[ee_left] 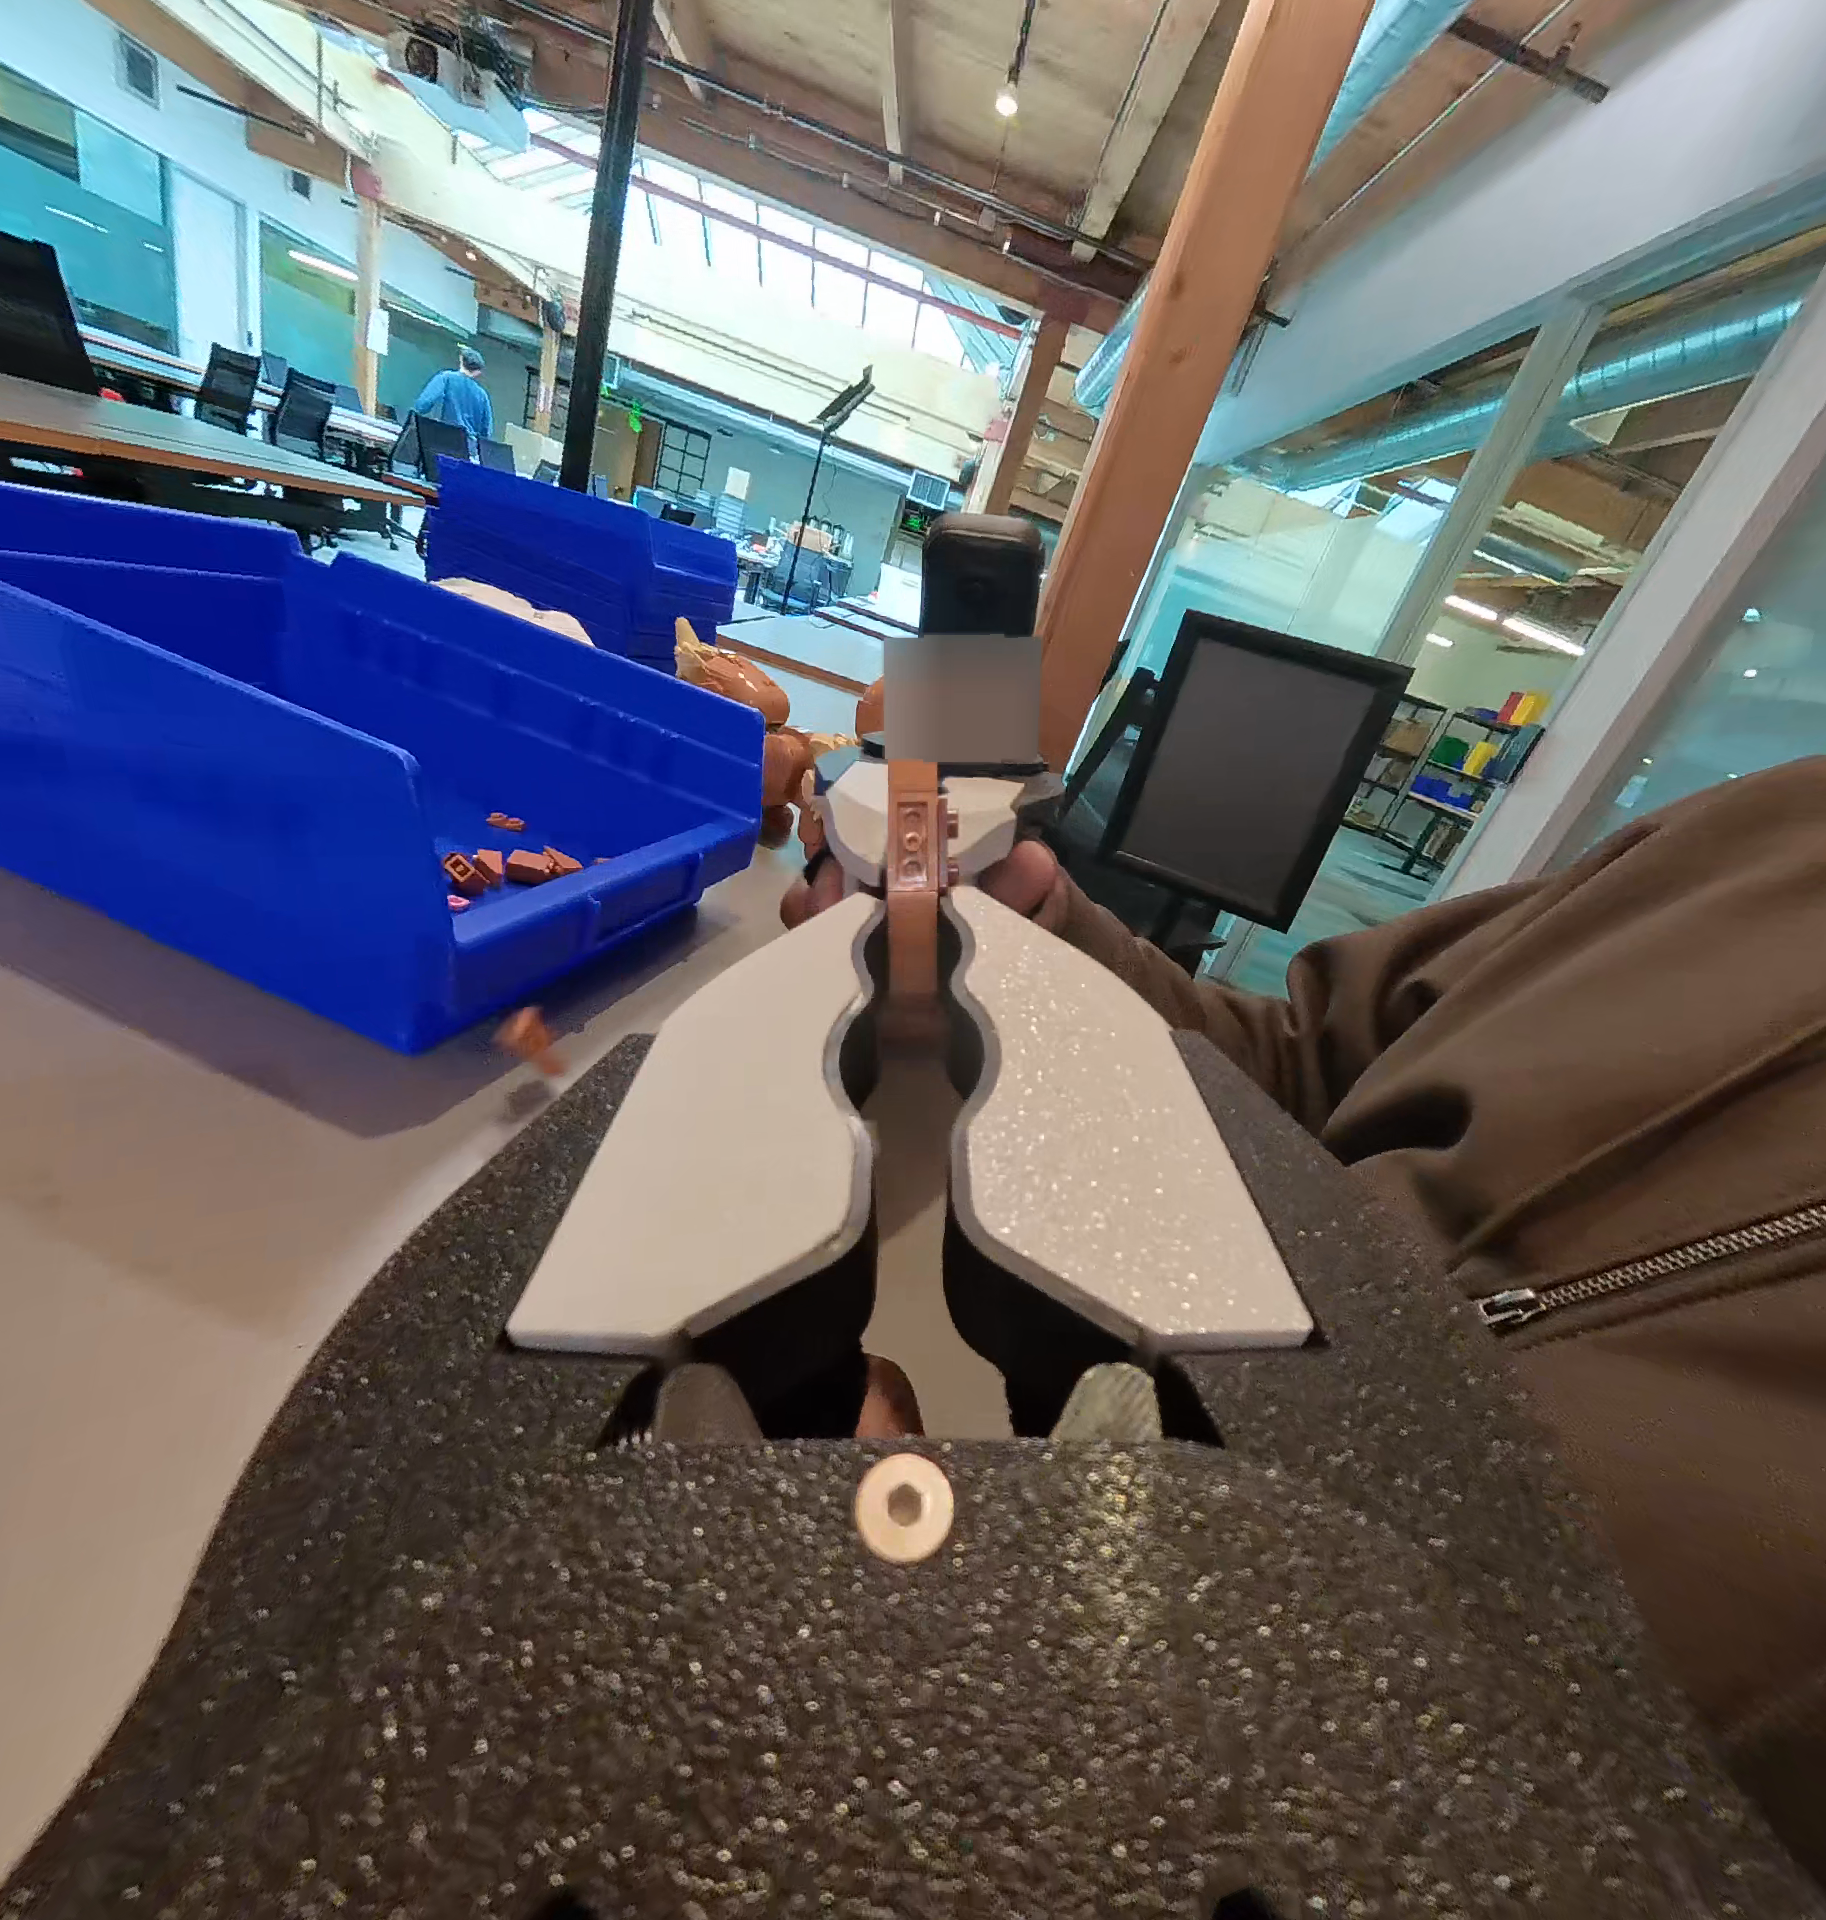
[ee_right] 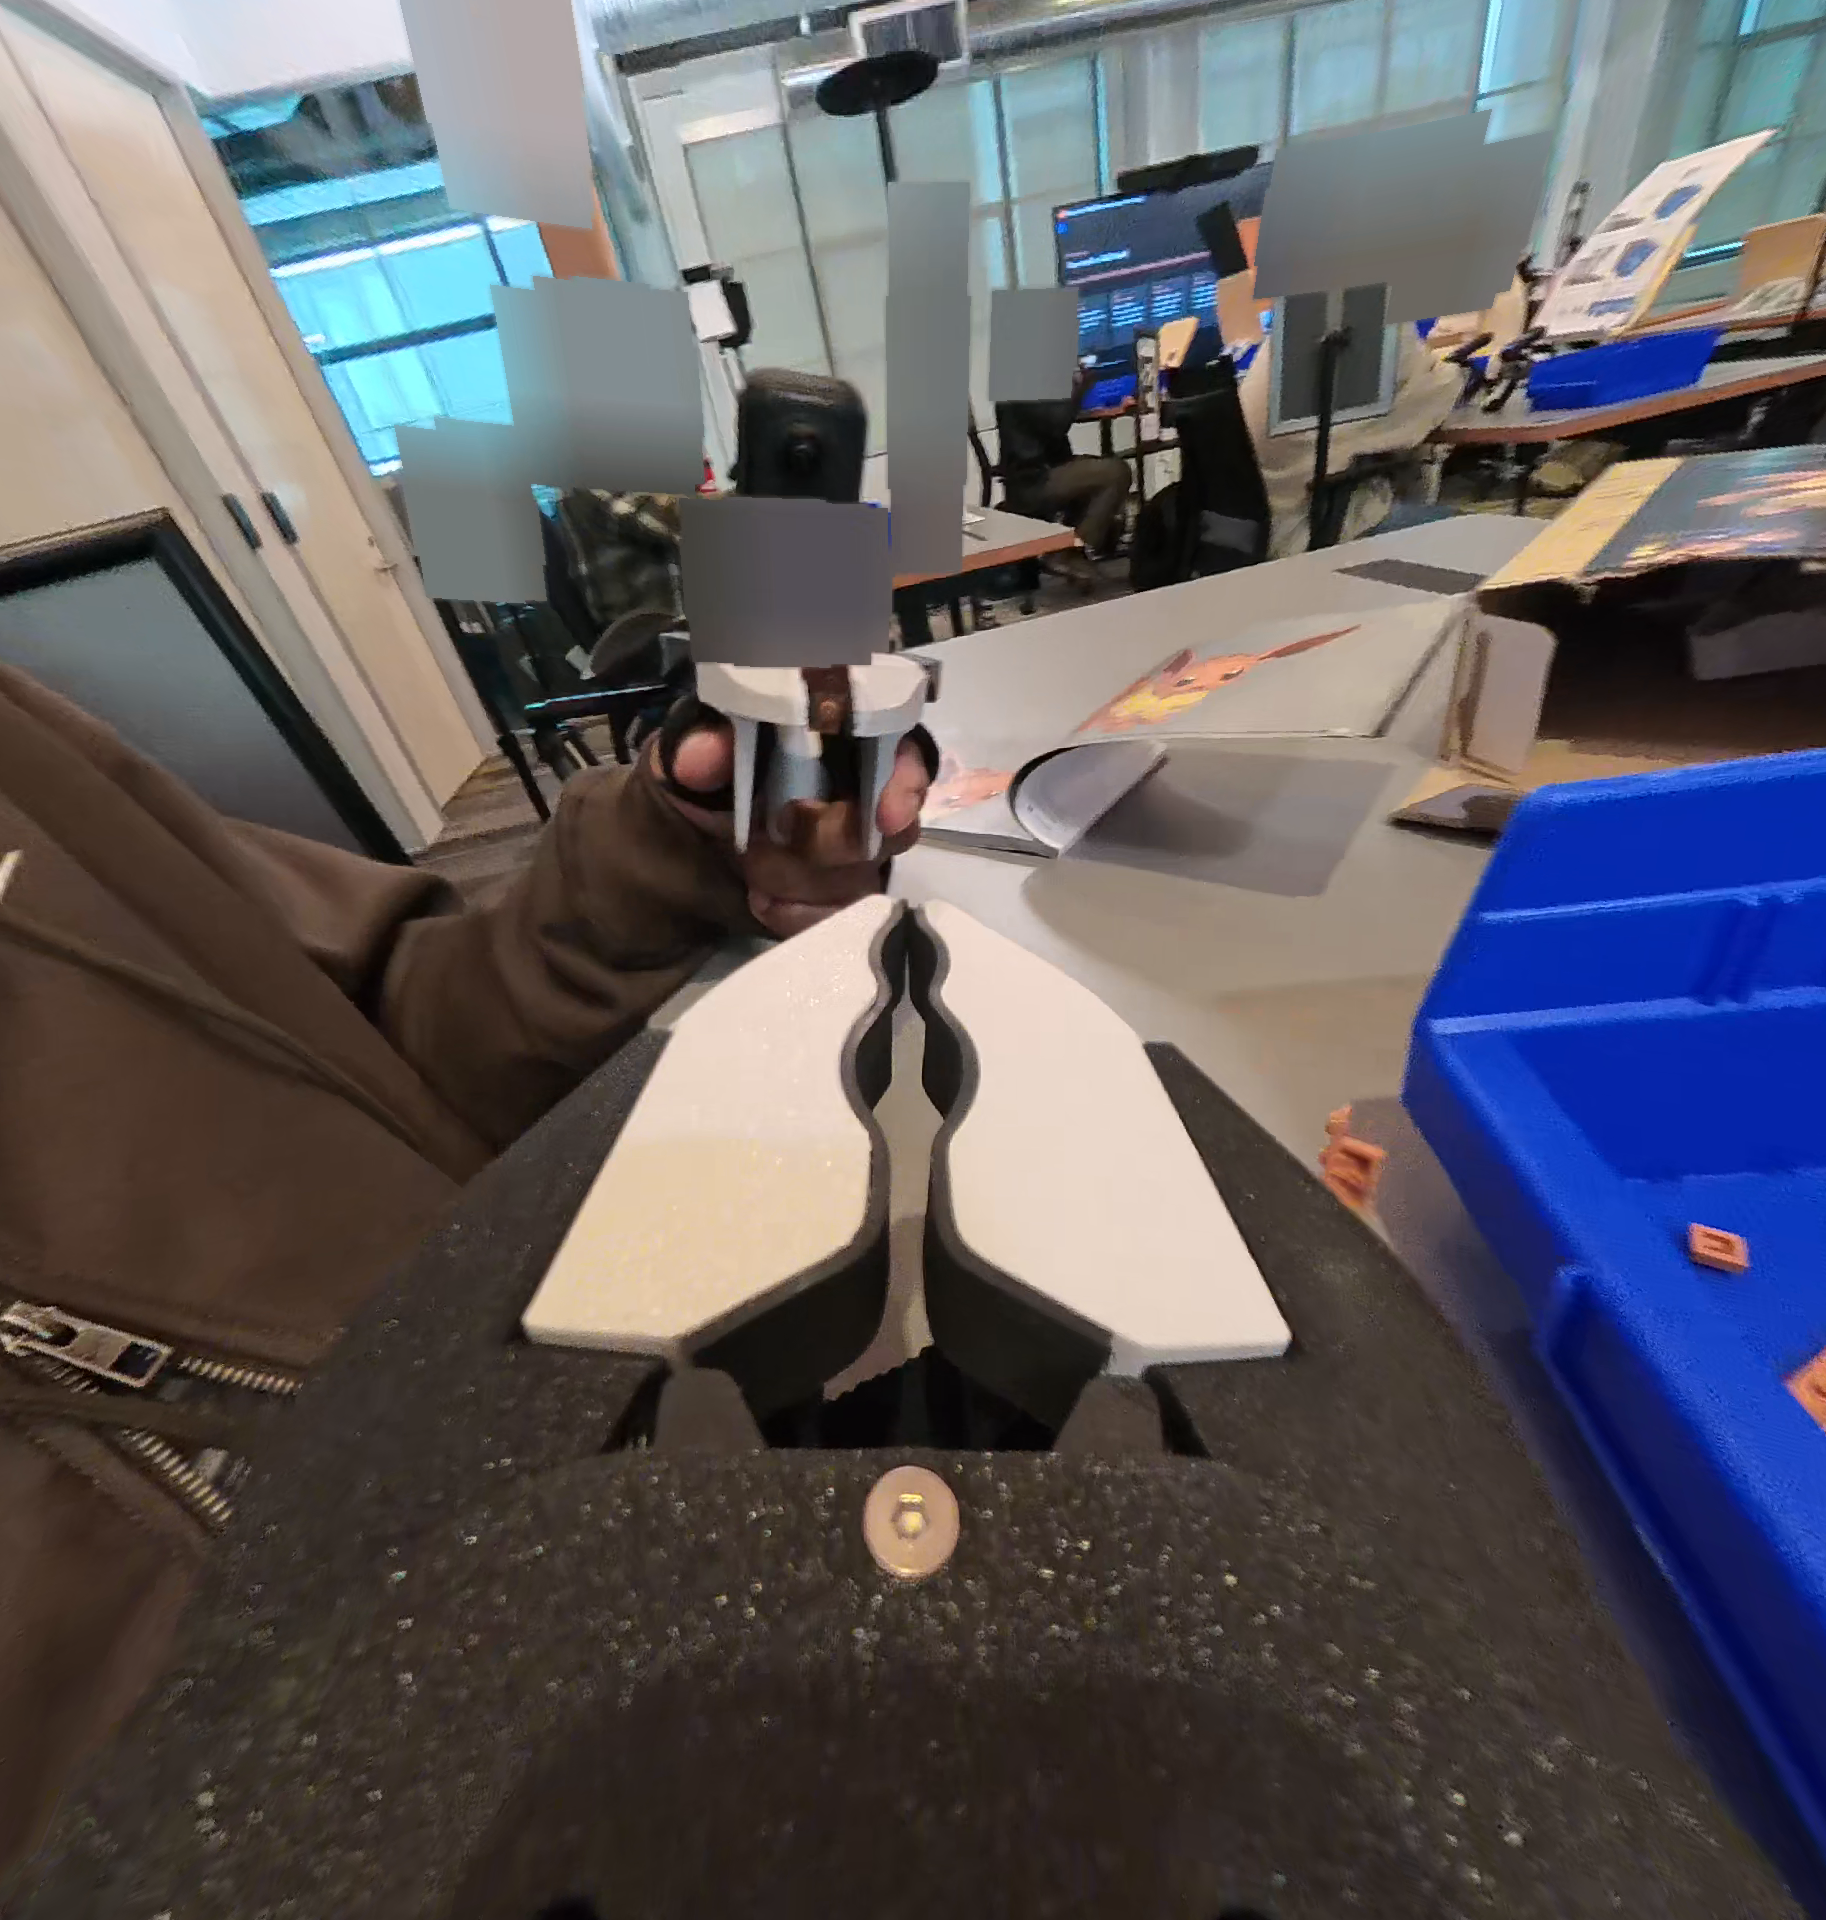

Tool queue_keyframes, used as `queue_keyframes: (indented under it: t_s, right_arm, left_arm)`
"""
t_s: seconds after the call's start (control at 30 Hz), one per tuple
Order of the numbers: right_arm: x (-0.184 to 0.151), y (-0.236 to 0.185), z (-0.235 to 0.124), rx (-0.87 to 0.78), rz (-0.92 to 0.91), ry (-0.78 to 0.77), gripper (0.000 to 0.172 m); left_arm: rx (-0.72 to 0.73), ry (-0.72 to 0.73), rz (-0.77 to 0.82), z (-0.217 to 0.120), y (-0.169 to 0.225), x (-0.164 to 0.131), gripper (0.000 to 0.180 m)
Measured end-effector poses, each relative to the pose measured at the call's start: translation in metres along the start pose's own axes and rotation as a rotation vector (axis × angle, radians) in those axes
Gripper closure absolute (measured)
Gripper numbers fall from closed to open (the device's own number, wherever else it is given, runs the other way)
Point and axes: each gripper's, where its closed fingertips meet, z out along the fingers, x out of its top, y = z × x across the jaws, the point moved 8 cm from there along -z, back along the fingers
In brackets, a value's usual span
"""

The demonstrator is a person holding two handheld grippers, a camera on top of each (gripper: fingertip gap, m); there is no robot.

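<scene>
My left gripper (ee_left: 909,920) is shut on a long brown brick piece (ee_left: 911,883) with studs on its far end. The piece stands up between the white fingers (ee_left: 784,997) and reaches past the tips. In the right wrist view the same gripper (ee_right: 821,717) faces me with the brown piece (ee_right: 826,698) in its fingers. My right gripper (ee_right: 909,914) is shut, and nothing shows between its white fingers (ee_right: 784,1039). It is held in the air just short of the left one. In the left wrist view it (ee_left: 919,831) sits right behind the brown piece.
A blue bin (ee_left: 265,790) on the grey table (ee_left: 109,1195) holds loose brown bricks (ee_left: 519,862); it also shows in the right wrist view (ee_right: 1667,1039). A blurred brown brick (ee_left: 530,1039) lies by the bin's corner. An open booklet (ee_right: 1200,686) and a cardboard box (ee_right: 1667,540) lie beyond. The tips of one gripper are about 7 centimeters away from the tips of the other.
</scene>
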Motion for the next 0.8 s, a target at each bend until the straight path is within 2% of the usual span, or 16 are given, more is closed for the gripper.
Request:
queue_keyframes:
  t_s: [0.23, 0.4, 0.63, 0.7, 0.8]
  right_arm:
    - [0.0, 0.015, -0.012, -0.15, -0.016, -0.014, 0.172]
    - [0.005, 0.028, -0.032, -0.292, -0.032, 0.031, 0.172]
    - [0.011, 0.028, -0.048, -0.302, -0.041, 0.115, 0.172]
    - [0.011, 0.025, -0.051, -0.276, -0.048, 0.075, 0.17]
    - [0.002, 0.013, -0.057, -0.27, -0.059, -0.142, 0.155]
  left_arm:
    - [0.1, -0.069, -0.019, 0.006, -0.009, -0.008, 0.172]
    - [0.166, -0.133, 0.0, 0.011, -0.012, -0.014, 0.172]
    - [0.186, -0.162, 0.017, 0.014, -0.011, -0.017, 0.172]
    - [0.19, -0.171, 0.022, 0.015, -0.011, -0.018, 0.172]
    - [0.191, -0.186, 0.029, 0.016, -0.011, -0.019, 0.172]
